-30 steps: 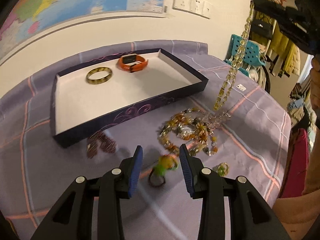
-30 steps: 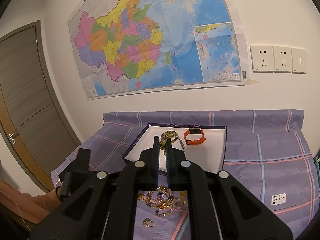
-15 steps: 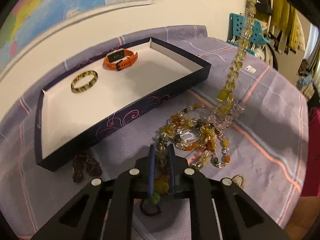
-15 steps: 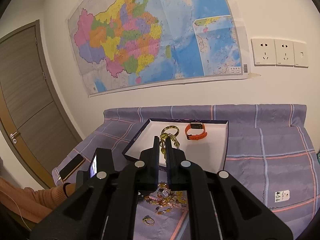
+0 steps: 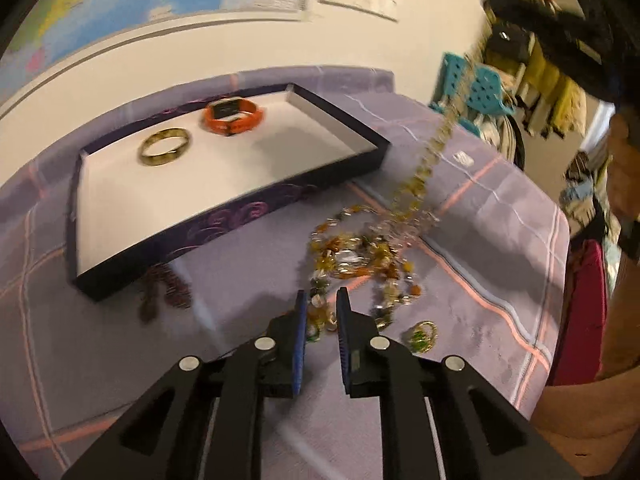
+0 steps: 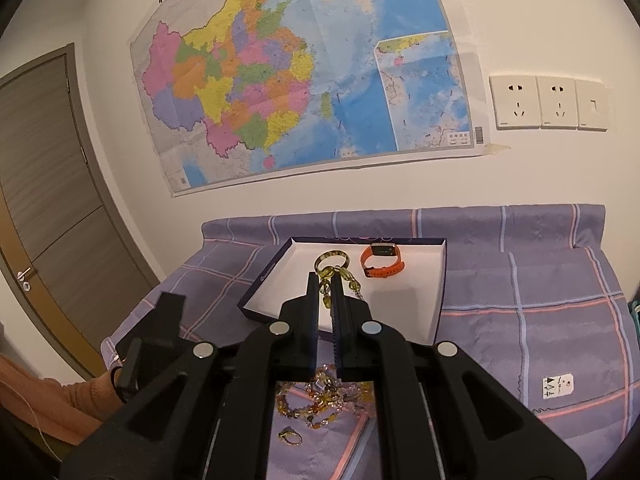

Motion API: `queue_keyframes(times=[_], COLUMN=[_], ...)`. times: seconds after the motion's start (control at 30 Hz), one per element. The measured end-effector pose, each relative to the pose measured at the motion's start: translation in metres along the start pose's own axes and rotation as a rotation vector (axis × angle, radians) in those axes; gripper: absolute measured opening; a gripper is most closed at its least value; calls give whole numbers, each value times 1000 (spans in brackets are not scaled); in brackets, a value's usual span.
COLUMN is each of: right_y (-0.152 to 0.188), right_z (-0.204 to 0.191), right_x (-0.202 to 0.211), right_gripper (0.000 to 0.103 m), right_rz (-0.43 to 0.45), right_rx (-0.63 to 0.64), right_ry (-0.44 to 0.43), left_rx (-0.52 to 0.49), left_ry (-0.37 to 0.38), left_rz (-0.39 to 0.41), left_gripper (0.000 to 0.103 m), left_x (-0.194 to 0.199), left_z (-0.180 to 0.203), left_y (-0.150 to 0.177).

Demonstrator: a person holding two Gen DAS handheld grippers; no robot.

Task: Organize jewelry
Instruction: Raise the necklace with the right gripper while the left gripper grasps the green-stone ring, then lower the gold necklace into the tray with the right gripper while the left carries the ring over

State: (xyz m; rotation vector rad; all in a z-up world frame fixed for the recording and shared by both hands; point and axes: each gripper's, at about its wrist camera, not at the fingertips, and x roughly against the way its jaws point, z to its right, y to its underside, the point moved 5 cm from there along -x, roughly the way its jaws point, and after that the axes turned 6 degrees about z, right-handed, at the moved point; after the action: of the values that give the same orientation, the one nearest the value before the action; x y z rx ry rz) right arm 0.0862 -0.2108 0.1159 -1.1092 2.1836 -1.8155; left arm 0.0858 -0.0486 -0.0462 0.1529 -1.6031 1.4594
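In the left wrist view my left gripper (image 5: 320,300) hovers low over the purple checked cloth, just in front of a pile of amber and clear bead necklaces (image 5: 360,248). Its jaws are opening slightly, with a small yellow-green ring ornament (image 5: 318,318) still between the blue pads; blur hides the rest. My right gripper (image 6: 325,280) is shut on a yellow bead strand (image 6: 328,286). That strand (image 5: 432,152) hangs down to the pile. The dark tray (image 5: 240,216) holds a gold bangle (image 5: 164,146) and an orange watch (image 5: 232,116).
A dark brown bead piece (image 5: 164,288) lies against the tray's front wall. A gold ring with green stones (image 5: 422,334) rests right of my left gripper. A white tag (image 6: 558,386) lies on the cloth. An orange sleeve (image 6: 40,392) shows at the table's left edge.
My left gripper went from open around the yellow-green ring to nearly shut on it, then drew back a little. The right gripper kept still, holding the yellow strand.
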Motion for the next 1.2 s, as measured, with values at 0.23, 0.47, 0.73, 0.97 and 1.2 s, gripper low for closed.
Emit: queue_keyframes(times=[0.23,0.47,0.73,0.97,1.2], right_y=[0,-2,0,3,-4], right_z=[-2,-6,-7,-5,-5], right_x=[1,3,3,1,-1], right_gripper=[6,6,6,6,6], right_rz=[4,9,3,-8,1], right_rx=[2,10,4,1,10], right_ry=[-7,-8,-13,-13,-20], left_rx=[-47,-129,-131,-167,-114], left_ry=[51,133,90,4,16], left_rz=[35,6,-39,-40,-8], left_gripper=[17,34,36,9,7], left_x=[25,14,-11,-15,2], left_z=[15,60,65,66,55], left_y=[10,26,28,27,18])
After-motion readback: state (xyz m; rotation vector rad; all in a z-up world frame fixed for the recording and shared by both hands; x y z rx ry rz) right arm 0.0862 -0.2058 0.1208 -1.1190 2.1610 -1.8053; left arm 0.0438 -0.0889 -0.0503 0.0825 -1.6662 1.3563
